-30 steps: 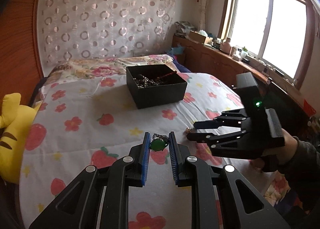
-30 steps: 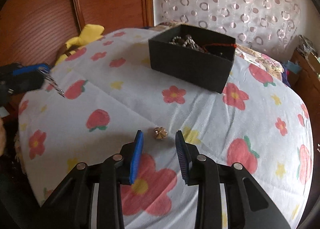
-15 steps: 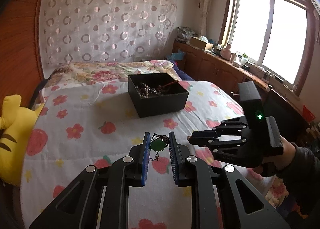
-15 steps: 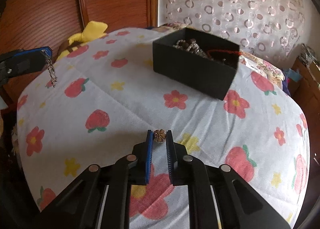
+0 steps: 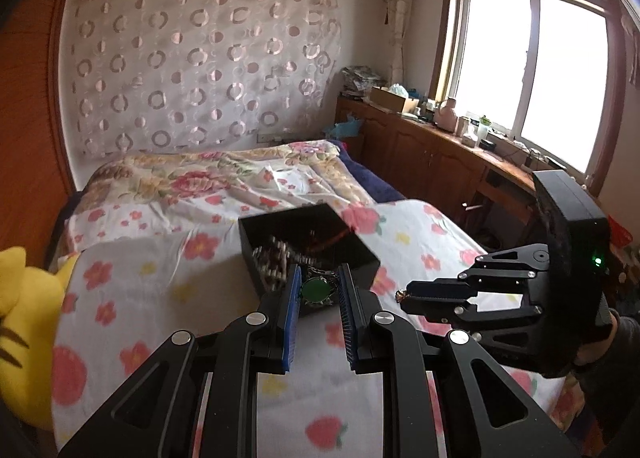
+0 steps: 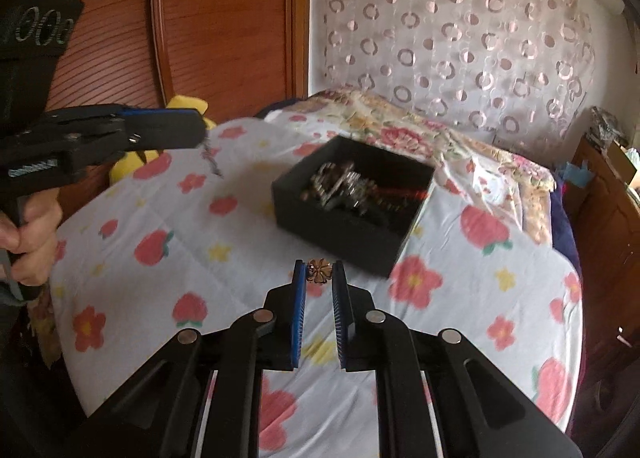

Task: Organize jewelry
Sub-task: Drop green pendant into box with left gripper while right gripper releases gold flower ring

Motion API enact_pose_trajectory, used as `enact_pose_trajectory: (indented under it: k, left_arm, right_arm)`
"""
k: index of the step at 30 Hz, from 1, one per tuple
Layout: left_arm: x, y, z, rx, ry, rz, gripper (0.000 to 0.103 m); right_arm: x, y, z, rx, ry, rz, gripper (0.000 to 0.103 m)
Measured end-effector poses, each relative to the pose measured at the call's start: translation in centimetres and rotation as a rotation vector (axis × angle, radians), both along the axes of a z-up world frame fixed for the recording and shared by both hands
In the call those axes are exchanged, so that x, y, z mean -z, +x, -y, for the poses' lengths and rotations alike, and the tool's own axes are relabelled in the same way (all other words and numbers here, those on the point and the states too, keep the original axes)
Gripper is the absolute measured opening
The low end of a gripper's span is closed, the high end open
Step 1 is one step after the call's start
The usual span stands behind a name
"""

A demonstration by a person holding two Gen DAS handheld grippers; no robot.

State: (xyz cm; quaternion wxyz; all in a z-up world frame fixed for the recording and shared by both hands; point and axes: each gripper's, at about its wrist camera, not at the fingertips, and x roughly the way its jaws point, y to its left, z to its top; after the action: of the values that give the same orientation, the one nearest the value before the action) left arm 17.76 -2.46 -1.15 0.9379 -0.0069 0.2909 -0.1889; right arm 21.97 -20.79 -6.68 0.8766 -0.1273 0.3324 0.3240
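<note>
Right at our fingertips, the left gripper (image 5: 319, 290) is pinching an oval green pendant on a thin metal chain (image 5: 315, 290) between its blue pads, while the right gripper (image 6: 319, 276) is clamped on a small bronze flower-shaped charm (image 6: 319, 271). Both pieces are up in the air, off the white strawberry-and-flower bedsheet (image 6: 208, 250). Just beyond, the open black square cardboard box (image 6: 352, 194) sits on the bed, already heaped with tangled beads and chains plus a red cord. We judge we're in the carry step, both pieces heading for that box. Next we'd need to bring each tip over the rim, one at a time so they don't collide, then spread the jaws. The chain dangles loose and could snag the box wall, so we go in high.
</note>
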Motion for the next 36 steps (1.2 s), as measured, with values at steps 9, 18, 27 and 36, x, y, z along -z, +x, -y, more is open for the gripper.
enact_pose_trajectory:
  k: [9,18,27,36]
  left_arm:
    - [0.6,5.3,1.1,0.007,0.015,-0.015,0.017]
    - [2.4,9.8,0.8,0.007,0.028,-0.061,0.017]
    - [4.0,13.8,2.1,0.018,0.059,-0.090,0.017]
    - [4.7,16.3,4.4,0.028,0.096,-0.106,0.018]
  right_arm:
    - [0.3,6.1,0.4,0.019,0.037,-0.018,0.015]
    - [1.3,9.0,0.8,0.011,0.076,-0.062,0.021]
    - [0.9,10.1,2.7,0.050,0.085,-0.049,0.026]
    - [1.5,10.6,4.2,0.090,0.092,-0.063,0.027]
